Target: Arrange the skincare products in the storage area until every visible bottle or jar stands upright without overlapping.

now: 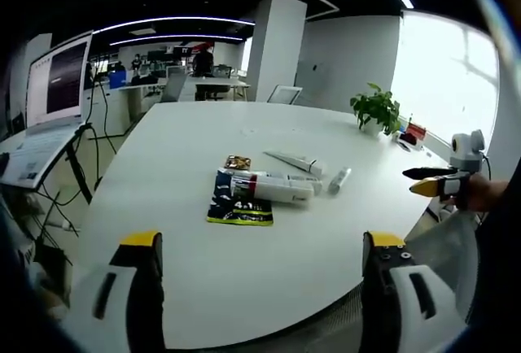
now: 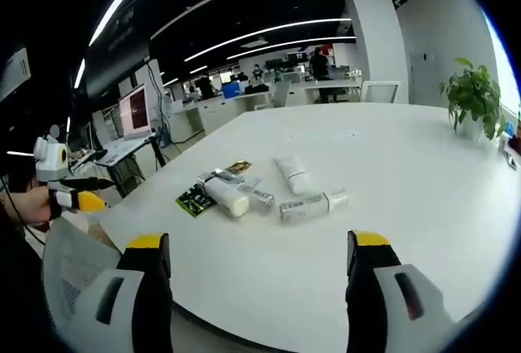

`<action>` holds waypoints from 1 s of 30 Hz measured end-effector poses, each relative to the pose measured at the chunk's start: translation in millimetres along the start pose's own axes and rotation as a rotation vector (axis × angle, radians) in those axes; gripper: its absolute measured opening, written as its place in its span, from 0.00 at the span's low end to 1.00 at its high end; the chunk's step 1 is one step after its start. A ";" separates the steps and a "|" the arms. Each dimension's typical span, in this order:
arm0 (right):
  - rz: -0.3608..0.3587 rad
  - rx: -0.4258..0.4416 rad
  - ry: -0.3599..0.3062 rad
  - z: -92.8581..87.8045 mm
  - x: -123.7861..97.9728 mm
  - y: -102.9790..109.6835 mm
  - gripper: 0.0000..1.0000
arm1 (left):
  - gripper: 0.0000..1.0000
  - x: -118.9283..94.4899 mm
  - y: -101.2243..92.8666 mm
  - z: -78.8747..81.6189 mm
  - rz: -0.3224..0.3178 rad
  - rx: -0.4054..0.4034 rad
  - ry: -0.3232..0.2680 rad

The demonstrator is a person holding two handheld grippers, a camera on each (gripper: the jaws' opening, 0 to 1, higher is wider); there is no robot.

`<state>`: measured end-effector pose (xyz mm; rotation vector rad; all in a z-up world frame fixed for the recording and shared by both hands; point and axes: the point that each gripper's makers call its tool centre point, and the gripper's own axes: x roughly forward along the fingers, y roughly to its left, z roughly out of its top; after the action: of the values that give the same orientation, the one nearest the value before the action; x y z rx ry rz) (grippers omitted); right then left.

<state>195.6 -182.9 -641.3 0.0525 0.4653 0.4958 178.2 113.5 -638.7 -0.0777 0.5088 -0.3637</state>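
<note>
Several skincare products lie flat in a loose cluster on the white table (image 1: 163, 174). A white bottle (image 1: 273, 189) rests partly on a dark sachet (image 1: 240, 209). Beside them are a small gold item (image 1: 237, 162), a white tube (image 1: 295, 160) and a slim tube (image 1: 339, 179). My left gripper (image 1: 260, 288) hangs open before the near edge, well short of them. In the right gripper view the white bottle (image 2: 228, 197), sachet (image 2: 194, 199), white tube (image 2: 295, 176) and a silvery bottle (image 2: 312, 205) lie ahead of my open right gripper (image 2: 259, 284). Nothing sits between either pair of jaws.
A potted plant (image 1: 377, 109) stands at the table's far side near the window. A laptop (image 1: 49, 101) sits on a stand to the left. An office chair (image 1: 283, 93) is behind the table, and desks and people fill the background. The other gripper (image 1: 430, 180) is held at the right.
</note>
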 end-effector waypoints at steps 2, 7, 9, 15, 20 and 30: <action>-0.001 -0.001 0.001 -0.6 0.1 0.4 0.89 | 0.95 -0.1 0.1 -0.1 0.000 0.000 0.000; 0.003 -0.006 0.007 -0.5 0.5 2.5 0.89 | 0.95 -0.3 0.9 0.2 0.001 -0.002 -0.003; 0.003 -0.008 0.016 -1.6 0.8 2.5 0.88 | 0.95 -0.7 0.8 0.5 0.002 -0.003 -0.004; 0.014 0.014 0.033 -3.8 4.4 1.4 0.88 | 0.95 -1.5 -1.7 1.6 0.006 0.001 -0.003; 0.025 0.028 0.043 -4.2 4.6 1.5 0.88 | 0.94 -0.3 -2.3 0.5 -0.003 0.000 0.003; 0.047 -0.026 0.071 0.1 18.3 -1.1 0.84 | 0.94 -1.0 -2.8 1.3 -0.005 -0.002 0.001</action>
<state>210.4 -175.3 -649.0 0.0210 0.5285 0.5513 177.1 111.2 -636.7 -0.0803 0.5104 -0.3685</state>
